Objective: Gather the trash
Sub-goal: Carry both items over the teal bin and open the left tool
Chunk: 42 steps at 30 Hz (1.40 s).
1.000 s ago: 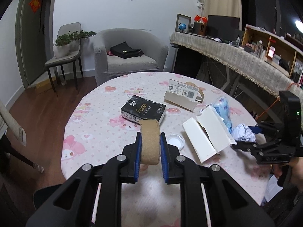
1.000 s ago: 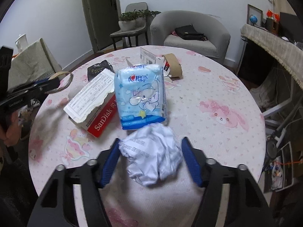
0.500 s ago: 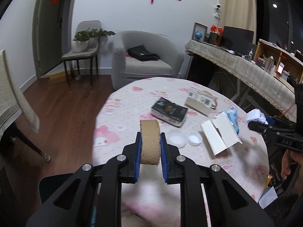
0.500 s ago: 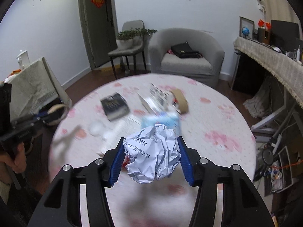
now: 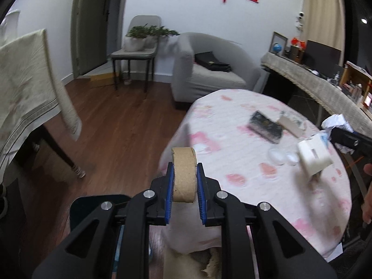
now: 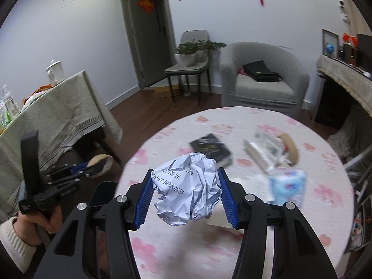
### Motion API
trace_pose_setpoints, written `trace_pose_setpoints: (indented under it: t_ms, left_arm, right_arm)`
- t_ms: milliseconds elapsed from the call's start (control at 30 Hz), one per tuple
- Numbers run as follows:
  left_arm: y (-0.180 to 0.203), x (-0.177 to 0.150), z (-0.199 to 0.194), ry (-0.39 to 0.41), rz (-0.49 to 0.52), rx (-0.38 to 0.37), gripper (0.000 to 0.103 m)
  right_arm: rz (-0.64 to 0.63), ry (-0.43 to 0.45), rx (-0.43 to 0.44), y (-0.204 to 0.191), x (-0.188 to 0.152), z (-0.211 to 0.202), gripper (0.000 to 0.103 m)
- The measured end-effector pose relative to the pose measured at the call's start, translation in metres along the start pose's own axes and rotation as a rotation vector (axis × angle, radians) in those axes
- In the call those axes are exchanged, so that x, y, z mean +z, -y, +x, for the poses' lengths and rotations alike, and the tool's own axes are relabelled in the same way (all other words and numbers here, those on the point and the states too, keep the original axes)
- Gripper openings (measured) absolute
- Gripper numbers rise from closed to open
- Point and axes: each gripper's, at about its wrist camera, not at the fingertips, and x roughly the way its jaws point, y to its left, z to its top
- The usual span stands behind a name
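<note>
Counter (image 6: 267, 251): round, under a pink-printed cloth; the landmark for all positions below. A black packet (image 6: 210, 150), a white box (image 5: 313, 155) and a blue tissue pack (image 6: 287, 186) lie on it.
Bin (image 5: 97, 211): a dark container, probably the bin, sits on the floor just beside the counter edge, below the left claw. Its opening is hardly visible.
Right claw (image 6: 186, 197): partly open, blue pads pressed on both sides of a crumpled paper ball (image 6: 188, 190), held above the near side of the counter and angled downward.
Left claw (image 5: 184, 193): closed tight on an upright cardboard tape core (image 5: 183, 174), held at the counter edge, over the floor, angled downward.
Risk, paper ball: the grip bears on soft, springy folds. A fast swing may compress the paper and let it slip onto the counter.
Risk, collision: both claws appear headed for the same spot beside the counter; the claws or their loads may strike each other.
Risk, tape core: a round core released off-centre may hit the bin rim and roll across the wood floor.
</note>
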Motion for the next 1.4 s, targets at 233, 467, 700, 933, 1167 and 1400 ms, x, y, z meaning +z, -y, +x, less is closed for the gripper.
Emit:
trace_pose_setpoints:
  t_ms: [233,467,700,933,1167,1400]
  left_arm:
    - [-0.039,-0.016,0.002,-0.041,-0.044,0.061,0.020]
    - [-0.077,-0.036,0.009,-0.116,-0.084,0.119,0.020]
    - [-0.109,-0.060,0.026,-0.211,-0.135,0.156,0.020]
    - [-0.130,-0.085,0.042,-0.296,-0.137,0.195,0.020]
    - [-0.149,-0.112,0.057,-0.388,-0.150,0.216,0.020]
    - [-0.164,-0.127,0.065,-0.443,-0.151,0.198,0.020]
  right_arm:
    - [-0.032,-0.034,0.060,-0.042,0.006,0.026,0.054]
    - [-0.056,-0.062,0.125,-0.085,0.010,0.048,0.054]
    - [-0.076,-0.112,0.175,-0.124,0.009,0.075,0.054]
    - [-0.091,-0.160,0.217,-0.161,0.006,0.101,0.054]
    - [-0.092,-0.218,0.242,-0.187,-0.002,0.129,0.054]
    - [-0.094,-0.265,0.253,-0.206,-0.013,0.153,0.054]
